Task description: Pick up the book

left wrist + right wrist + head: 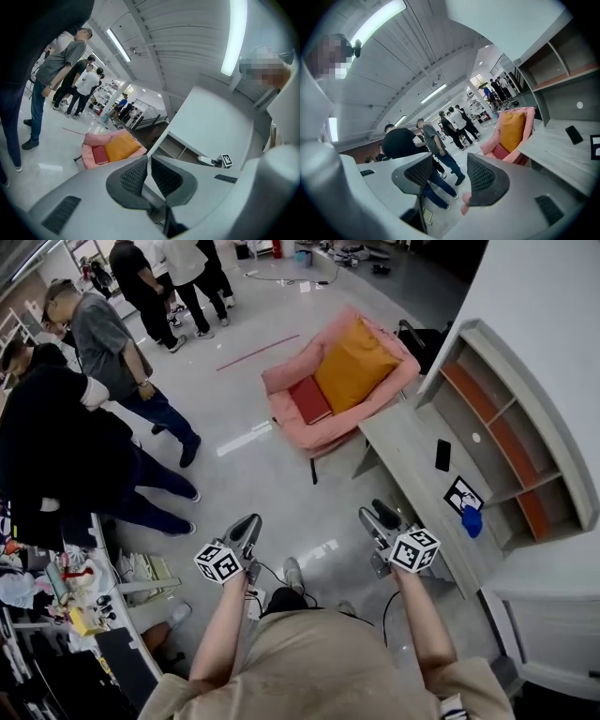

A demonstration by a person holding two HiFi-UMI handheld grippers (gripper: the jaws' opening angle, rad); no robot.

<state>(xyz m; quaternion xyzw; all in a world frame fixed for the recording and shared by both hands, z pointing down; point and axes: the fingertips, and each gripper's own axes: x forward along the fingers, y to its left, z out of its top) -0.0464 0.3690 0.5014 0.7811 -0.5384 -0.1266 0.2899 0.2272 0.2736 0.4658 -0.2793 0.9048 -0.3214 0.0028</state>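
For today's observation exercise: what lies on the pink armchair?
A red book lies on the seat of the pink armchair, beside an orange cushion; anything beneath the cushion is hidden.

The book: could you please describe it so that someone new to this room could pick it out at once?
A pink armchair stands on the floor at the end of the grey desk. On its seat, beside an orange cushion, lies the book. It is the flat, dark red rectangle, smaller and darker than the cushion.
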